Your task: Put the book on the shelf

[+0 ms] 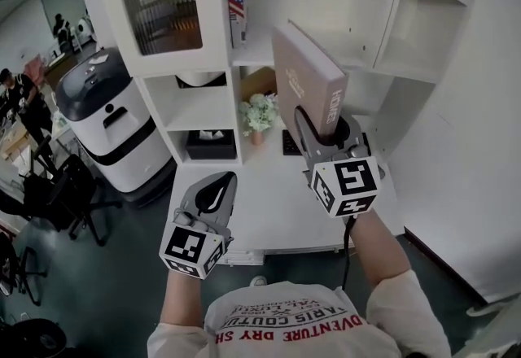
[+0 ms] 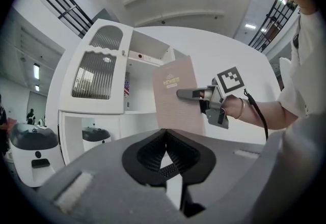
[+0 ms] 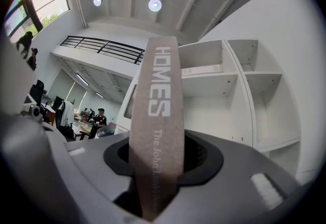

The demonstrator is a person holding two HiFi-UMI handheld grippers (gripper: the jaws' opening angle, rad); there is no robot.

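Left gripper (image 1: 218, 185) of mine is pressed together, empty, below the white shelf unit (image 1: 389, 15). My right gripper (image 1: 319, 127) pinches the HOMES book (image 1: 305, 76) upright, in front of that unit.

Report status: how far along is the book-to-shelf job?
Done: book picked up, right gripper shut on it. In hand: book held upright in the air before the white shelf unit. Remaining: placing it in a compartment. The left gripper is shut, empty.
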